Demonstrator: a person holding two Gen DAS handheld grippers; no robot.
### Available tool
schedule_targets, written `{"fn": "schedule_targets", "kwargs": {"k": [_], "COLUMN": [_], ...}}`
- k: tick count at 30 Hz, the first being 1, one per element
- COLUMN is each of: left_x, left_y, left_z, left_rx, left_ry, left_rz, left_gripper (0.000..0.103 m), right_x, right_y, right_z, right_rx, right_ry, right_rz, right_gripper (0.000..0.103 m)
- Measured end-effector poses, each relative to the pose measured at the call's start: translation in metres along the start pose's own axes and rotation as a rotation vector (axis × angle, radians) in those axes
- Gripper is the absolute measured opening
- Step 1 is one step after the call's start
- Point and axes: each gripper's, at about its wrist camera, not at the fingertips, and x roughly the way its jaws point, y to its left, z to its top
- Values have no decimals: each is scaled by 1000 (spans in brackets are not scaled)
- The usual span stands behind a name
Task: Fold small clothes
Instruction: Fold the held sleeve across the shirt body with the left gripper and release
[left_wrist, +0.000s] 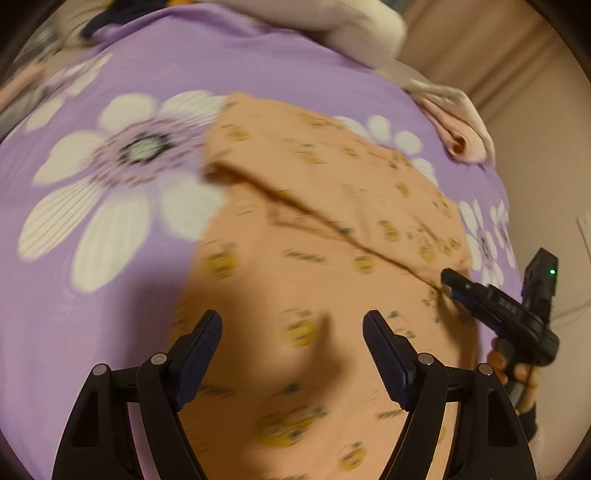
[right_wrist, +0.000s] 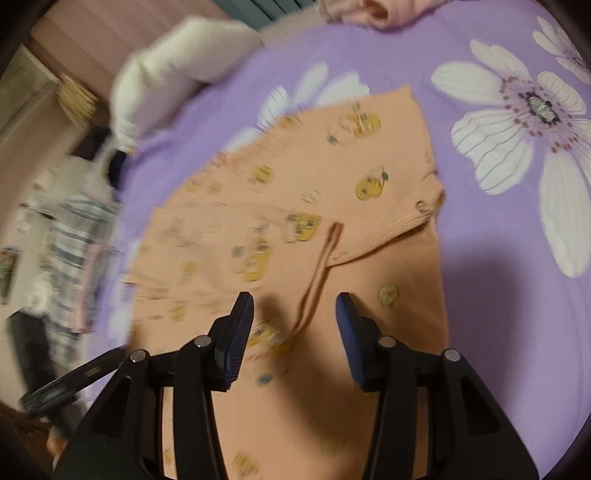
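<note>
A small peach garment with yellow prints (left_wrist: 325, 221) lies partly folded on the purple flowered bedsheet (left_wrist: 110, 258); it also shows in the right wrist view (right_wrist: 332, 192). A fold edge runs across it. My left gripper (left_wrist: 291, 328) is open and empty, just above the garment's near part. My right gripper (right_wrist: 294, 310) is open and empty above the garment, with a raised crease (right_wrist: 317, 280) between its fingers. The right gripper also shows in the left wrist view (left_wrist: 458, 286), at the garment's right edge.
A folded pink garment (left_wrist: 461, 136) lies at the bed's right edge. A pale pile (left_wrist: 332, 26) lies at the far side. A white pillow (right_wrist: 173, 62) and striped clothes (right_wrist: 74, 251) lie at the left in the right wrist view. The sheet (right_wrist: 498, 277) is bare to the right.
</note>
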Motion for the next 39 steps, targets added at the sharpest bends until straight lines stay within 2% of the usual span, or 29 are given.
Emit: {"fn": "schedule_targets", "kwargs": {"k": [2,3,7,10,13,15,16,17,18,22,25,27,29,31,32,39], "left_x": [-6,-9,-17,-18,-14,-13,-13,-12,-10,6,23,33,40,48,51,70], "left_y": [14,20,35,40,37,29,27,23,18,2,-7,-12,-17,-23,-24,-25], "left_z": [-3,-3,-6,-5,4,15,20,28,36,67,81,86,87,88,89,83], "left_rx": [-27,-39,-66,-75,-77,-55,-48,-40,-34,-19,-4,1,26,69,79,134], "left_ry": [-8,-12,-29,-36,-42,-63,-72,-81,-88,-114,-114,-114,-110,-111,-108,-79], "left_rz": [6,10,4,-13,-28,-31,-31,-41,-54,-71,-40,-28,-10,41,56,120], "left_gripper": [78,78,78,78,78,78,78,78,78,78,78,67,61,57,52,51], "right_x": [5,3,-27,-47,-43,-34,-29,-28,-29,-40,-34,-29,-23,-18,-15,0], "right_y": [6,11,24,18,4,-6,-11,-17,-22,-15,-3,2,10,13,13,8], "right_z": [4,6,12,23,28,31,31,31,31,25,19,15,11,8,6,1], "right_rx": [-26,-42,-109,-93,-86,-81,-72,-59,-39,-63,-122,-160,-195,-225,-240,-248], "right_ry": [-12,-17,-113,-175,-151,-134,-117,-108,-120,-198,-181,-173,-167,-161,-154,-108], "right_rz": [-43,-64,-79,-107,-145,-249,-297,-326,-337,-247,-190,-173,-172,-175,-182,-214], "right_gripper": [12,5,4,5,7,9,13,30,35,36,34,32,30,30,29,25]}}
